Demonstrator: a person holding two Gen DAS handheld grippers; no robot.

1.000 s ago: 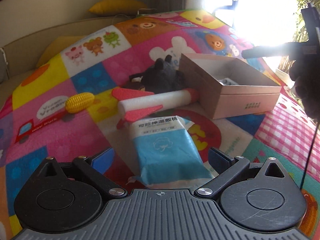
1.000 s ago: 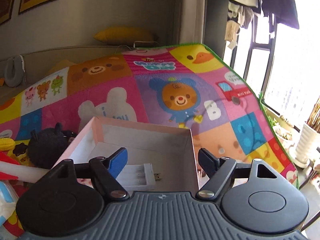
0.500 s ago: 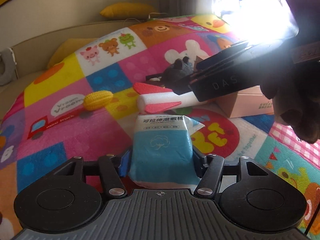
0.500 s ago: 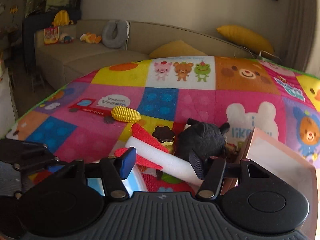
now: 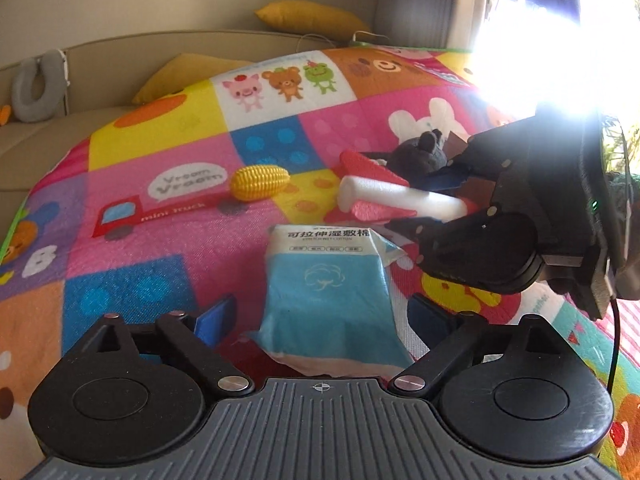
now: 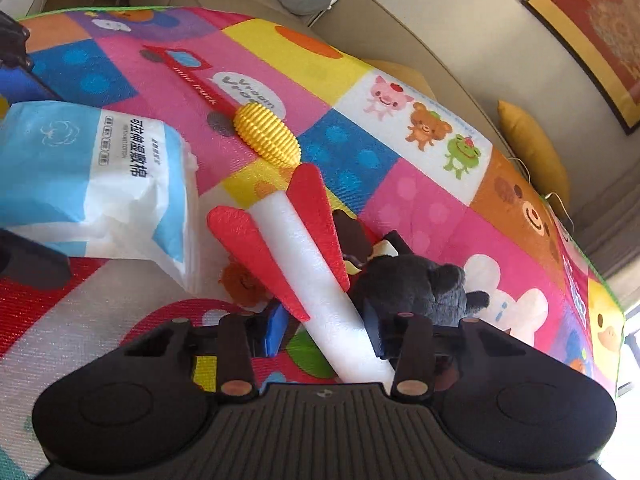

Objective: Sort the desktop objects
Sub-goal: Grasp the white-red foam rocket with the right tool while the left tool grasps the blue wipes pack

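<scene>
A blue and white wet-wipe pack [image 5: 326,280] lies on the colourful play mat [image 5: 160,240], between the fingers of my open left gripper [image 5: 322,316], which do not press it. A white foam rocket with red fins [image 5: 396,198] lies just beyond it. My right gripper [image 6: 326,326] is open around the rocket's white body [image 6: 304,264], with its fingers on either side; it also shows in the left wrist view [image 5: 492,216]. The pack [image 6: 92,184] lies to the left in the right wrist view.
A yellow toy corn [image 5: 260,182] lies on the mat, left of the rocket. A black plush toy [image 6: 416,288] sits right behind the rocket, with a small chocolate-coloured toy [image 6: 352,236] beside it. A beige sofa with yellow cushions [image 5: 308,16] stands behind.
My right gripper has swung from over the cardboard box down to the rocket and now straddles it. My left gripper closed in around the wipe pack, then opened wider.
</scene>
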